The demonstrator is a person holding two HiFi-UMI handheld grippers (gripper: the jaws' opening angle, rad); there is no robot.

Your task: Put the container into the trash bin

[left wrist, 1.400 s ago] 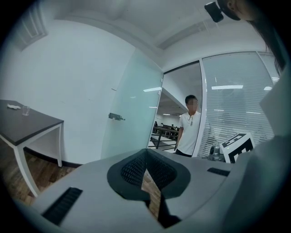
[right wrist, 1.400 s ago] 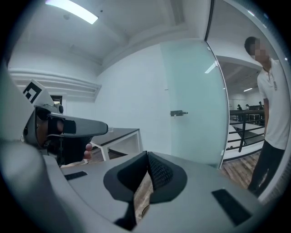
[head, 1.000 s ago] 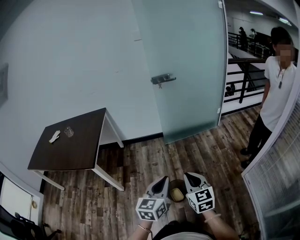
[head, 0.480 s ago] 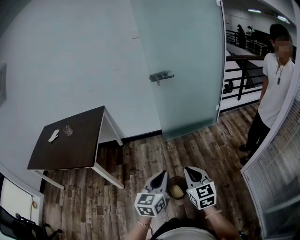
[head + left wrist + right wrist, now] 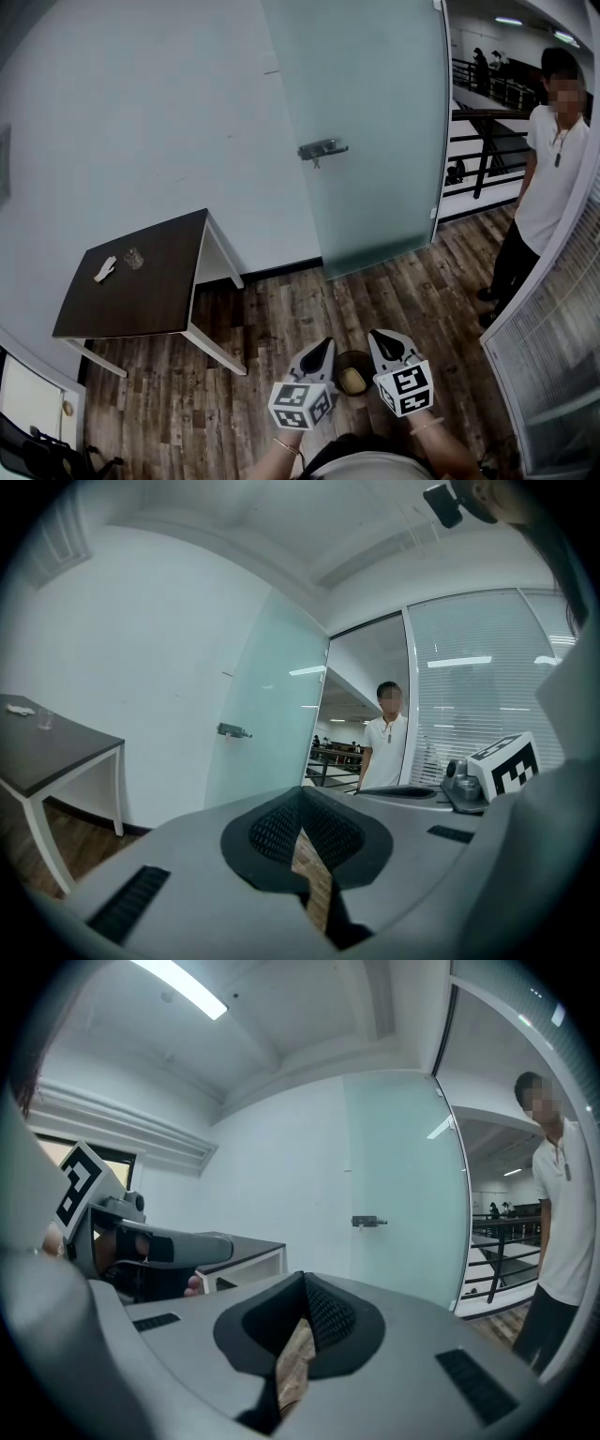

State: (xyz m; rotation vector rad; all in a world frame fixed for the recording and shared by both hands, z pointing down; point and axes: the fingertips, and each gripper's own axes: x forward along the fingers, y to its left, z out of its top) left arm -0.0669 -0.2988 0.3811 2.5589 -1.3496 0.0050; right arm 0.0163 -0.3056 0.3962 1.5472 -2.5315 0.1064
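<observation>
A small clear container (image 5: 133, 258) stands on the dark table (image 5: 159, 291) at the left, beside a crumpled white scrap (image 5: 104, 270); the container also shows in the left gripper view (image 5: 44, 720). A round dark trash bin (image 5: 352, 373) with something yellowish inside sits on the wood floor between my two grippers. My left gripper (image 5: 323, 345) (image 5: 300, 794) and right gripper (image 5: 382, 336) (image 5: 303, 1279) hover low over the floor, far from the table. Both have their jaws shut with nothing held.
A frosted glass door (image 5: 375, 141) with a metal handle (image 5: 322, 149) stands ahead. A person in a white shirt (image 5: 548, 178) stands at the right by the doorway, with blinds (image 5: 544, 356) beside. A white wall runs behind the table.
The view has shifted slightly; both grippers stay low by the bin, still shut.
</observation>
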